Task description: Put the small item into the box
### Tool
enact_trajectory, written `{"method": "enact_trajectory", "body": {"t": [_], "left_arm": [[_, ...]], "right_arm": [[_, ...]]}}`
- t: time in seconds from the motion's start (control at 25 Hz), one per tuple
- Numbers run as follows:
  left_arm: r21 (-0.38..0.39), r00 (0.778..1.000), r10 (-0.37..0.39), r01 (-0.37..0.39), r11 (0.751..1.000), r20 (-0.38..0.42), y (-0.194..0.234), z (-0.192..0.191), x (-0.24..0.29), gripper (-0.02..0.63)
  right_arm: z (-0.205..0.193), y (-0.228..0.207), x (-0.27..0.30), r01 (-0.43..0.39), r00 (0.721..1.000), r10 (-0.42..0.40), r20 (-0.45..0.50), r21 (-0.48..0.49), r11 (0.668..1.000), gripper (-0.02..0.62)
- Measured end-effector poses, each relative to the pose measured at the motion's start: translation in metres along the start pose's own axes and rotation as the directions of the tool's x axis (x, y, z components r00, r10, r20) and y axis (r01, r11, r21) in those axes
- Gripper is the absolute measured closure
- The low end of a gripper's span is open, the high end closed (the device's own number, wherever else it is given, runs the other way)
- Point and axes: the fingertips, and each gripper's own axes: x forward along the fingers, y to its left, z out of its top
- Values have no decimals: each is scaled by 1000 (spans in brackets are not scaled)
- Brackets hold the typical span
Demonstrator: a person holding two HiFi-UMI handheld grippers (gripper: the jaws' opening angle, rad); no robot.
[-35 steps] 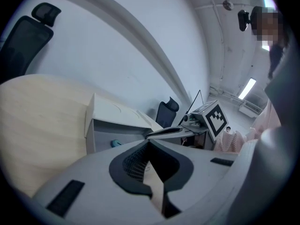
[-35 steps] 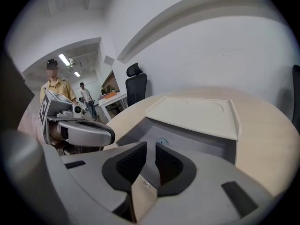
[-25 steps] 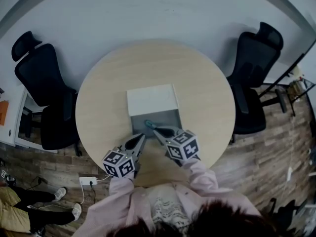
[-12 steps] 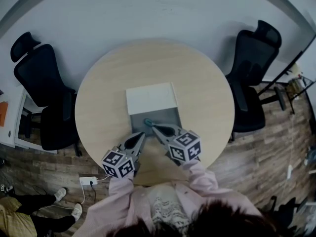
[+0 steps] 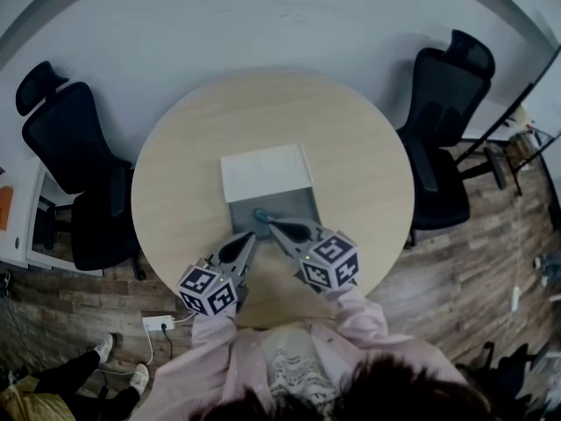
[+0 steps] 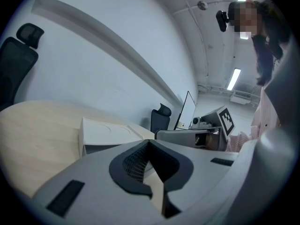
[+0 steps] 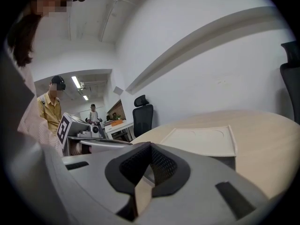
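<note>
Table (image 5: 175, 182): round, pale wood grain, matte. Box (image 5: 298, 204) at its centre: square, grey inside, with a flat white lid (image 5: 263, 172) lying open on the far side. Item (image 5: 260, 215): small, teal, inside the box by its near wall, left of middle. It is too small to tell its shape.

Right gripper (image 5: 272, 226): grey moulded plastic, tip at the box's near edge, just beside the item. Cannot tell whether they touch. In its own view the dark, mesh-textured pads (image 7: 161, 165) meet at the tips with nothing between them. Left gripper (image 5: 252, 238): same build, tip at the box's near edge, left of the right one. Its jaws are also closed together and hold nothing.

Only the head view shows the item; neither gripper view does. The gripper views show a shallow circular relief and a raised rim on the lid, which do not read from above. The right gripper view also shows a person (image 7: 51, 109) in a yellow shirt in a far room. The head view shows two black chairs (image 5: 70, 147) left and right of the table, on a wood-plank floor (image 5: 491, 235).
</note>
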Motion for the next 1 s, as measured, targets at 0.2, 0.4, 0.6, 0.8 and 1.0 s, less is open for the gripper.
{"method": "enact_trajectory", "body": {"t": [0.2, 0.4, 0.6, 0.8, 1.0], "left_arm": [[9, 1000, -9, 9, 1000, -2, -5, 0, 1, 597], [15, 1000, -10, 10, 1000, 4, -7, 3, 0, 597], [17, 1000, -15, 15, 1000, 7, -10, 3, -1, 597], [13, 1000, -20, 20, 1000, 1, -13, 0, -5, 597], [14, 1000, -26, 26, 1000, -5, -18, -3, -5, 597]], "right_arm": [[3, 1, -5, -9, 1000, 8, 20, 6, 1000, 598], [4, 4, -7, -18, 999, 18, 28, 9, 1000, 598], [3, 8, -9, -28, 999, 27, 30, 6, 1000, 598], [0, 12, -10, -30, 999, 29, 26, 11, 1000, 598], [-3, 14, -13, -29, 999, 29, 24, 16, 999, 598]]}}
